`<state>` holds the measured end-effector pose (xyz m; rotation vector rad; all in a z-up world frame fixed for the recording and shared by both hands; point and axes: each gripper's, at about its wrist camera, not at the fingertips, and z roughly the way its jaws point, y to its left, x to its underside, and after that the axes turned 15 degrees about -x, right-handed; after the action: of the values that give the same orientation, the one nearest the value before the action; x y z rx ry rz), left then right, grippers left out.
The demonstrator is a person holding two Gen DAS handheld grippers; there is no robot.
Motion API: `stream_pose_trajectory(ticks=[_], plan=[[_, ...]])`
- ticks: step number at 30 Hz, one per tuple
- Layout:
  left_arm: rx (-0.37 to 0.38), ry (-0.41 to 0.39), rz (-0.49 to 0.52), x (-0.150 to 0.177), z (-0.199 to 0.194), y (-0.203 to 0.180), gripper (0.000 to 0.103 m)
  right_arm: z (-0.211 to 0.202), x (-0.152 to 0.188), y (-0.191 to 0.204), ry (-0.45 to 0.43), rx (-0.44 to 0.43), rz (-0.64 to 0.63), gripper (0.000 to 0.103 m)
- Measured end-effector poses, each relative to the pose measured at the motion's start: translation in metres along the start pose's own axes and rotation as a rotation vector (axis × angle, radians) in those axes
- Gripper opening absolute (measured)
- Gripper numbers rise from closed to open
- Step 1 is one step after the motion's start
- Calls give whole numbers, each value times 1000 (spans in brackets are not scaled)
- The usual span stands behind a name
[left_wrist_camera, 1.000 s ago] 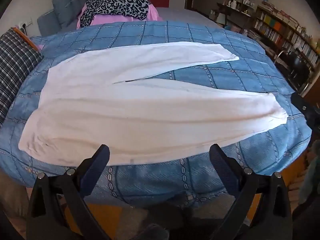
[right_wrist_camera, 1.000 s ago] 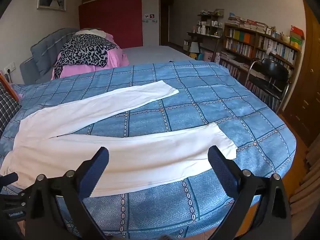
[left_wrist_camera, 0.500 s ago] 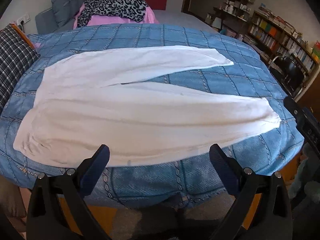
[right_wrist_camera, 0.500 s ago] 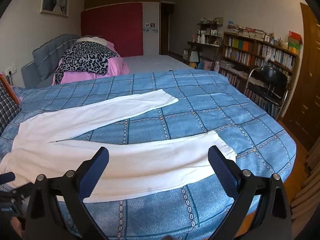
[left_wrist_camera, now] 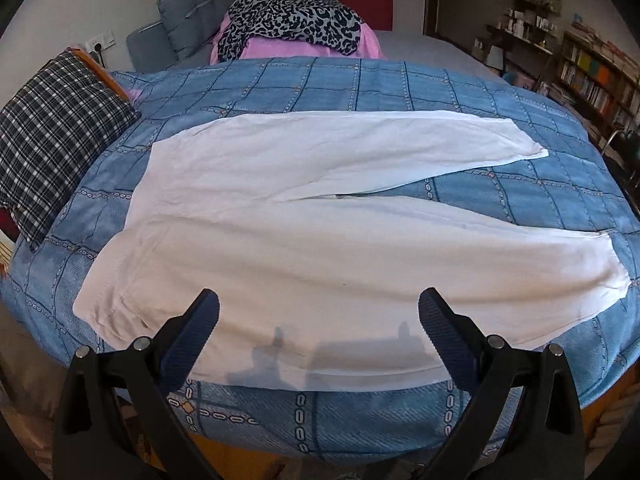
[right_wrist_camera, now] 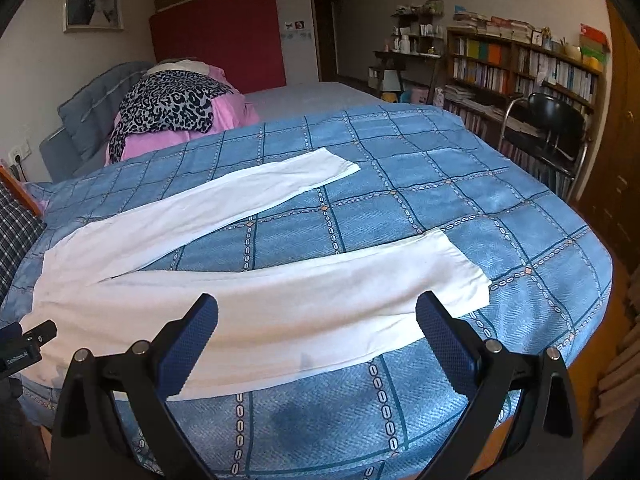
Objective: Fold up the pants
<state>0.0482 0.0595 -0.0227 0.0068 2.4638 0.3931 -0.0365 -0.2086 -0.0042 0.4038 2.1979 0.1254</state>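
A pair of white cotton pants (left_wrist_camera: 304, 248) lies flat on a bed covered by a blue checked quilt (right_wrist_camera: 440, 200), waistband to the left, legs spread in a V toward the right. The near leg runs just beside the bed's front edge. The left claw (left_wrist_camera: 319, 316) hovers released over that near edge — nothing between its fingers. The right claw (right_wrist_camera: 317, 318) hangs released too, above the near leg. Bare quilt lies open between the legs and past the cuffs.

Pants (left_wrist_camera: 320, 248) — soft matt cloth; bedspread (left_wrist_camera: 400, 88) — woven cloth.
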Motion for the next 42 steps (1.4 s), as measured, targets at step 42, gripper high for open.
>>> stream_pose_trajectory(ticks=[42], plan=[[-96,10,32,-31,47,-2,101,55,-9,-15,135,-101,37,98]])
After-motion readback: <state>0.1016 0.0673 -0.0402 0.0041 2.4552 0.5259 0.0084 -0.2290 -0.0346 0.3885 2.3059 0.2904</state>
